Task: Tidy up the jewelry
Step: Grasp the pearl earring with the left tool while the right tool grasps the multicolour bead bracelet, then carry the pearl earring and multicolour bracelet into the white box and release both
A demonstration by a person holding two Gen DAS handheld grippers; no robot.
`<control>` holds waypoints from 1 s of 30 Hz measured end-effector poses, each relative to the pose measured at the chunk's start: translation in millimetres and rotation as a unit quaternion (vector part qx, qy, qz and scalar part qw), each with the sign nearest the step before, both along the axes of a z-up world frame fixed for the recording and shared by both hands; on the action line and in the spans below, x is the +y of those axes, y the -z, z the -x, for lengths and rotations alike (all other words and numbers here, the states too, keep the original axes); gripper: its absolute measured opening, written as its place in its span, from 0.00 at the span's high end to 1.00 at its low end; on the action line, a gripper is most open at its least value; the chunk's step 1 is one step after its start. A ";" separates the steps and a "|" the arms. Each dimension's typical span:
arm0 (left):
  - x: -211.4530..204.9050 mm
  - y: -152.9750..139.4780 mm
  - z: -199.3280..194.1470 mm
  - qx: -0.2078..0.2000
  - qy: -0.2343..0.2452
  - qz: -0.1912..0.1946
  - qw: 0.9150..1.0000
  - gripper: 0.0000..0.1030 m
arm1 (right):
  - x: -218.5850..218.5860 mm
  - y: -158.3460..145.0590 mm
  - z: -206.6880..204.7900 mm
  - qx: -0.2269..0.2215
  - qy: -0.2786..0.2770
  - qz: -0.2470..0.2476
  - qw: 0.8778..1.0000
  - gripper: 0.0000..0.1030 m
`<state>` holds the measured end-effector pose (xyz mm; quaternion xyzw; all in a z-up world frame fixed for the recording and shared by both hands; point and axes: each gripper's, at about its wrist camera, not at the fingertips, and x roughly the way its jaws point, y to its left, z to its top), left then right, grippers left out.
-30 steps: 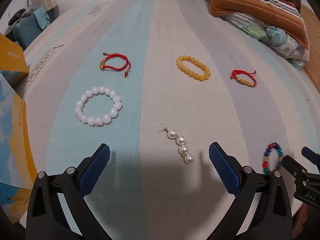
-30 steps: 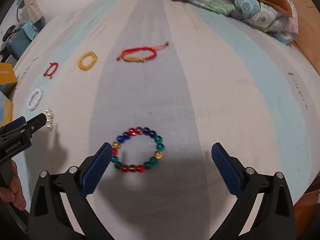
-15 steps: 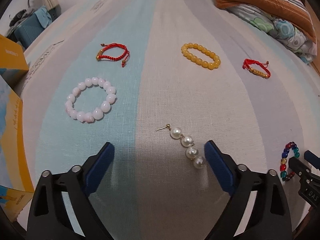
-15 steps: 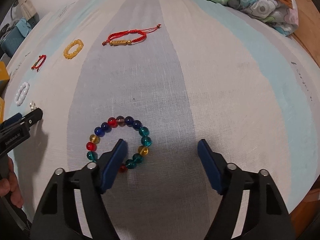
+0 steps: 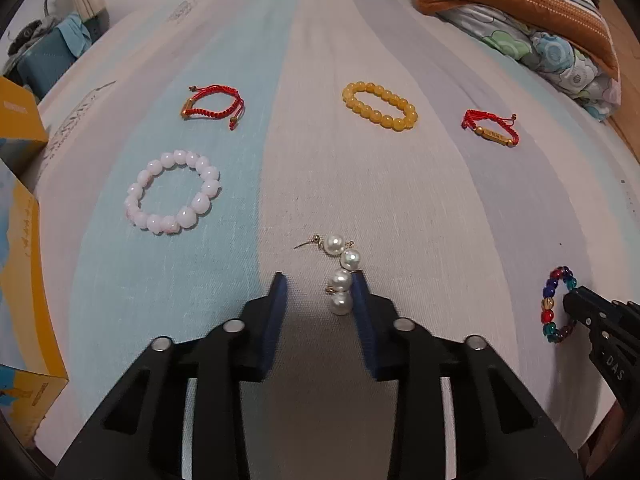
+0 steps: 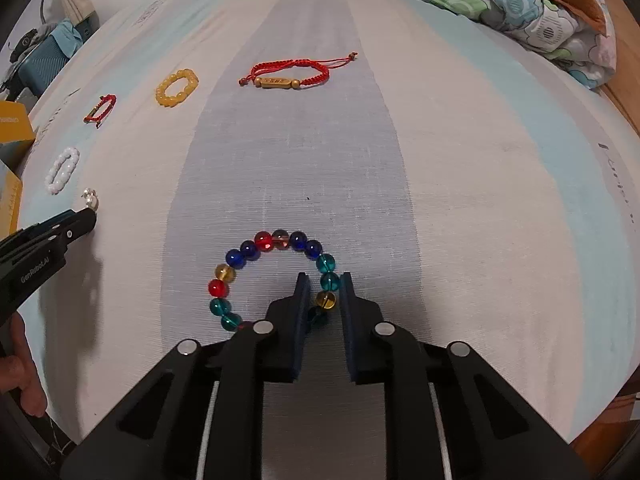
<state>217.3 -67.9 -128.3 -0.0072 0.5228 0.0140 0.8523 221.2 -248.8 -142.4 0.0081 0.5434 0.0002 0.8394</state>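
Observation:
A pearl drop earring (image 5: 340,276) lies kinked on the striped bedsheet between the blue pads of my left gripper (image 5: 319,280). Its jaws are closing: the right pad touches the pearls and a gap remains at the left pad. My right gripper (image 6: 324,280) is shut on the right side of a multicoloured glass bead bracelet (image 6: 256,246), with a teal and an amber bead pinched between the pads. The left wrist view shows that bracelet (image 5: 550,304) at the far right under the right gripper's tip. The left gripper (image 6: 90,218) shows in the right wrist view, held by a hand.
On the sheet farther off lie a pale pink bead bracelet (image 5: 172,196), a red cord bracelet (image 5: 214,106), a yellow bead bracelet (image 5: 380,106) and a red cord bracelet with a gold bar (image 5: 490,130). Yellow boxes (image 5: 20,240) stand at the left. Folded quilts (image 5: 520,12) at the back right.
Both grippers' jaws came together from wide open. The left ones narrowed around the pearl earring, whose pearls bunched up. The right ones closed on the bead bracelet's right side.

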 end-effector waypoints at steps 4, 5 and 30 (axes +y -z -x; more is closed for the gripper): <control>4.5 -1.0 0.8 0.007 0.004 0.009 1.000 0.89 | 2.5 -3.7 0.8 -0.001 -0.001 -0.008 1.000 0.91; 6.0 -1.8 1.1 0.008 0.003 0.013 1.000 0.89 | 3.5 -4.5 0.7 -0.002 -0.001 -0.009 1.000 0.91; 14.6 -32.4 20.9 -0.005 0.012 0.036 0.999 0.90 | 12.1 -46.2 11.9 -0.041 -0.007 -0.036 0.998 0.91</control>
